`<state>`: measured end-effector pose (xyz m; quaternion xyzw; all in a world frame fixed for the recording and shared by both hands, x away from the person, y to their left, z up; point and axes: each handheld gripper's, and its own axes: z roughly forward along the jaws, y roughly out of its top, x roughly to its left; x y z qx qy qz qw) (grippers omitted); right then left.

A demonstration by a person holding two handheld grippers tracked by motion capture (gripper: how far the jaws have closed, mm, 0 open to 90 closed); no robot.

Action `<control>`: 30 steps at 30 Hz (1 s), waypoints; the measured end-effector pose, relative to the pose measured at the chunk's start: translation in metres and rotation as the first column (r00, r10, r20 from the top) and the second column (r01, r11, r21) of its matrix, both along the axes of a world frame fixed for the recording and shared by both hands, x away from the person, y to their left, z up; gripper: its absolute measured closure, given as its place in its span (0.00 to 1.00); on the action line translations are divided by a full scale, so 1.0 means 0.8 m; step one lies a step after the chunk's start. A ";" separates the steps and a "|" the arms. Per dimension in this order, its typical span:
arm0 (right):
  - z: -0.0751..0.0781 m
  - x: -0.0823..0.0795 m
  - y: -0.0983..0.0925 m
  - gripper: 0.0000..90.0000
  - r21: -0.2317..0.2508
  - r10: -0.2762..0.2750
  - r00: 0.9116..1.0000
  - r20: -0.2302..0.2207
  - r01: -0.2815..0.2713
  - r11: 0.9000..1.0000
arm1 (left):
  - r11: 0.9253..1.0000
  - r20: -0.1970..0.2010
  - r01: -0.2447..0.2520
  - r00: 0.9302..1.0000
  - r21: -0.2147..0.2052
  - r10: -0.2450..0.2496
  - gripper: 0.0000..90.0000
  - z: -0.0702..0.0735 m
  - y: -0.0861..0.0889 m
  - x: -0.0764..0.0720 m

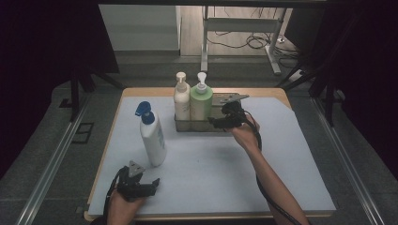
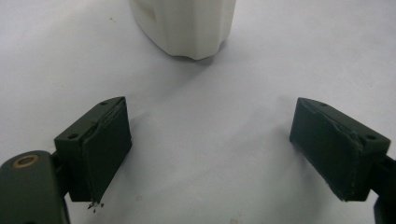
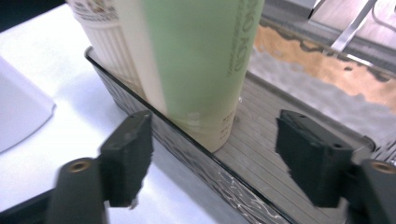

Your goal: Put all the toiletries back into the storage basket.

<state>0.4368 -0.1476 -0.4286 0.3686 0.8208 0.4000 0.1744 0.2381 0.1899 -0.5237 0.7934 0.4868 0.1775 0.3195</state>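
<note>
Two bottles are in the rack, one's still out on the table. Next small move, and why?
Probably bring the open left gripper forward around the blue-capped bottle, which stands outside the metal rack. The right gripper is open beside the green bottle, gripping nothing.

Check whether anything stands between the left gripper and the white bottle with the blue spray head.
Nothing visible does. The left gripper sits open on the table, and only bare white sheet lies between its jaws and the base of the spray bottle.

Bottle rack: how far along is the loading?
Done: cream bottle and green bottle stand in the metal rack. In hand: nothing; right gripper open beside the green bottle, left gripper open. Left: white bottle with blue pump is on the table, outside the rack.
</note>
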 end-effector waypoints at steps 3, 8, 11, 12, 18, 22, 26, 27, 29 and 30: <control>0.004 -0.007 -0.001 0.19 0.004 0.007 1.000 0.004 -0.007 1.000 | 1.000 0.000 0.001 1.000 0.000 -0.001 0.14 0.000 0.000 0.000; 0.009 -0.018 -0.004 0.15 -0.009 0.024 1.000 -0.006 -0.024 1.000 | 1.000 0.000 0.000 1.000 -0.001 0.000 0.14 0.000 0.000 0.000; 0.011 -0.025 -0.007 0.06 -0.022 0.037 0.999 -0.009 -0.037 0.999 | 1.000 0.000 0.000 1.000 -0.001 0.000 0.14 0.000 0.000 0.000; 0.011 -0.027 -0.008 0.02 -0.018 0.044 0.999 -0.016 -0.044 0.999 | 1.000 0.000 0.000 1.000 0.000 0.000 0.14 0.000 0.000 0.000; 0.013 -0.044 -0.015 0.00 -0.044 0.061 0.998 0.002 -0.061 0.997 | 1.000 0.000 0.000 1.000 0.000 0.000 0.14 0.000 0.000 0.000; 0.015 -0.050 -0.020 0.00 -0.041 0.057 0.998 -0.014 -0.057 0.998 | 1.000 0.000 0.000 1.000 0.000 0.000 0.14 0.000 0.000 0.000; 0.015 -0.059 -0.027 0.00 -0.075 0.044 0.998 -0.034 -0.046 0.996 | 1.000 0.000 0.000 1.000 0.000 0.000 0.14 0.000 0.000 0.000; 0.015 -0.060 -0.029 0.00 -0.082 0.038 0.999 -0.034 -0.041 0.996 | 1.000 0.000 0.000 1.000 0.000 0.000 0.14 0.000 0.000 0.000; 0.014 -0.065 -0.034 0.00 -0.088 0.032 0.999 -0.039 -0.035 0.996 | 1.000 0.000 0.000 1.000 0.000 0.000 0.14 0.000 0.000 0.000; 0.014 -0.069 -0.040 0.00 -0.095 0.028 0.999 -0.039 -0.031 0.995 | 1.000 0.000 0.000 1.000 0.000 0.000 0.14 0.000 0.000 0.000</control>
